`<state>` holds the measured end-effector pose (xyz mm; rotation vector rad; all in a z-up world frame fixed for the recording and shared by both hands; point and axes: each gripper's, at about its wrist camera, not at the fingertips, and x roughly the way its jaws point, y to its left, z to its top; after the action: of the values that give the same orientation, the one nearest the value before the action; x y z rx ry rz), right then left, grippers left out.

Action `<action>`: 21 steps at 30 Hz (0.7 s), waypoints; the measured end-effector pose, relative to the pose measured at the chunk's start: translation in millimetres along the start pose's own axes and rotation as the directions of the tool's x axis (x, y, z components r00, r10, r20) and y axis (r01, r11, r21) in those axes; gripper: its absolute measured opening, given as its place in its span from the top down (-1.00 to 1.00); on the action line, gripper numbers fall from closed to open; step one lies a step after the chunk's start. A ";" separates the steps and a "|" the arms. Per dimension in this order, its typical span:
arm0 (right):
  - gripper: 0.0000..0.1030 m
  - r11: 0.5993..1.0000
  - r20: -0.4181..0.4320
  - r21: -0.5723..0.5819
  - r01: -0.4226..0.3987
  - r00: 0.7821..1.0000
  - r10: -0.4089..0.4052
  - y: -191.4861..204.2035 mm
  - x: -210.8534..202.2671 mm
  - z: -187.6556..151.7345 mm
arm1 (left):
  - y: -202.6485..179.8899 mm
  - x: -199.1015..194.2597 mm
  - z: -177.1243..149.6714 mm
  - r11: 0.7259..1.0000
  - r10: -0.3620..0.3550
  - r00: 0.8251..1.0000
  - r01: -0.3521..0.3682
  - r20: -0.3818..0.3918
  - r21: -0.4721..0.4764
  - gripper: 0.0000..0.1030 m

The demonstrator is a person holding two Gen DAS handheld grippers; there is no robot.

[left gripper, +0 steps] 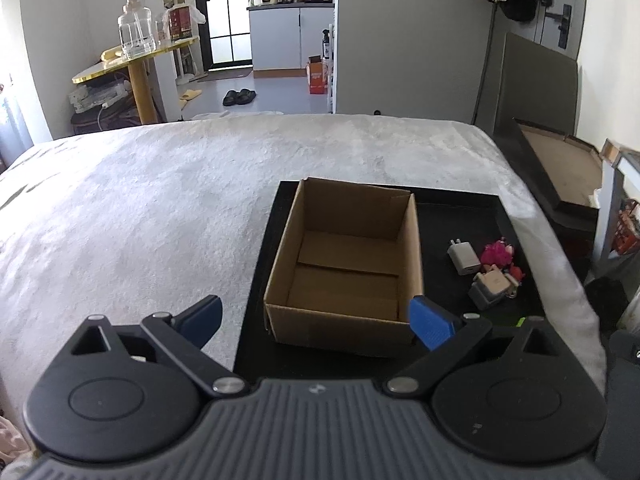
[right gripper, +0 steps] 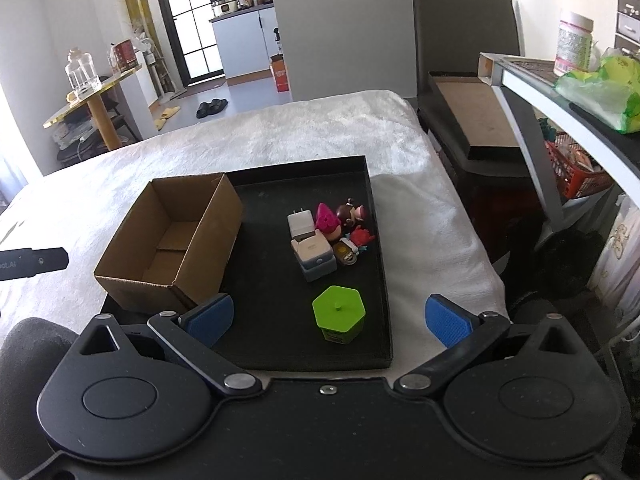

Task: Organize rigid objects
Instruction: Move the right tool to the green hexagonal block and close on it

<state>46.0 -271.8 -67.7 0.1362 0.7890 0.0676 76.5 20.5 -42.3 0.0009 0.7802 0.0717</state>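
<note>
An open, empty cardboard box stands on the left part of a black tray on a white blanket. To its right lie a white charger plug, a pink toy, a brown figurine, a red toy, a small yellow item and a beige-and-grey block. A green hexagonal container stands nearer. My left gripper is open at the box's near wall. My right gripper is open, the green container between its fingers.
The white blanket covers the bed around the tray. A dark board and framed panel stand to the right. A shelf with a jar and green bag is at the far right. A yellow round table stands beyond the bed.
</note>
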 end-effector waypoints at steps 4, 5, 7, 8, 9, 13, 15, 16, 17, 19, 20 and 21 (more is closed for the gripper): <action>-1.00 1.000 -0.007 0.003 -0.002 1.000 0.002 -2.1 8.4 2.9 | 1.7 7.5 3.9 1.000 0.019 1.000 -0.019 -0.013 -0.006 -0.94; -1.00 1.000 -0.008 0.002 -0.003 1.000 0.003 -2.6 10.3 3.4 | 2.4 9.7 4.8 1.000 0.022 1.000 -0.022 -0.017 -0.010 -0.94; -1.00 1.000 -0.013 0.000 -0.006 1.000 0.006 -3.2 14.6 4.0 | 3.8 15.2 7.1 0.999 0.036 0.999 -0.036 -0.022 -0.013 -0.94; -1.00 1.000 -0.017 0.000 -0.007 1.000 0.007 -3.1 16.8 4.0 | 4.6 18.2 7.8 0.999 0.044 0.999 -0.044 -0.024 -0.014 -0.94; -1.00 1.000 -0.021 -0.001 -0.008 1.000 0.008 -3.4 19.2 4.1 | 5.6 22.1 8.8 0.998 0.053 0.998 -0.053 -0.029 -0.015 -0.94; -0.97 1.000 -0.047 -0.004 -0.014 0.999 0.014 -3.0 29.2 4.9 | 9.1 35.7 11.9 0.997 0.080 0.996 -0.081 -0.049 -0.020 -0.87; -0.95 1.000 -0.062 -0.006 -0.012 0.998 0.012 -3.2 34.9 6.1 | 11.6 41.4 13.2 0.996 0.089 0.994 -0.091 -0.057 -0.023 -0.81; -0.95 1.000 -0.068 -0.006 -0.011 0.998 0.010 -3.6 37.4 6.8 | 13.4 44.2 13.5 0.995 0.094 0.994 -0.095 -0.061 -0.026 -0.79; -0.95 1.000 -0.073 -0.007 -0.010 0.997 0.009 -3.9 40.1 7.3 | 14.9 47.6 13.7 0.995 0.098 0.993 -0.100 -0.067 -0.029 -0.76; -0.92 1.000 -0.082 -0.011 0.002 0.997 -0.003 -3.8 45.4 8.5 | 18.6 55.4 14.5 0.993 0.105 0.991 -0.109 -0.082 -0.041 -0.69; -0.88 1.000 -0.086 -0.012 0.002 0.996 -0.003 -4.0 47.9 8.8 | 20.2 59.3 14.5 0.993 0.109 0.990 -0.113 -0.088 -0.046 -0.62; -0.87 1.000 -0.090 -0.012 -0.002 0.996 0.001 -4.4 50.5 8.8 | 21.1 63.7 14.2 0.992 0.115 0.989 -0.119 -0.094 -0.047 -0.55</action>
<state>87.8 -271.4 -97.7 0.1232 0.8784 0.0806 130.3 46.0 -76.4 -0.0067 0.8695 0.2049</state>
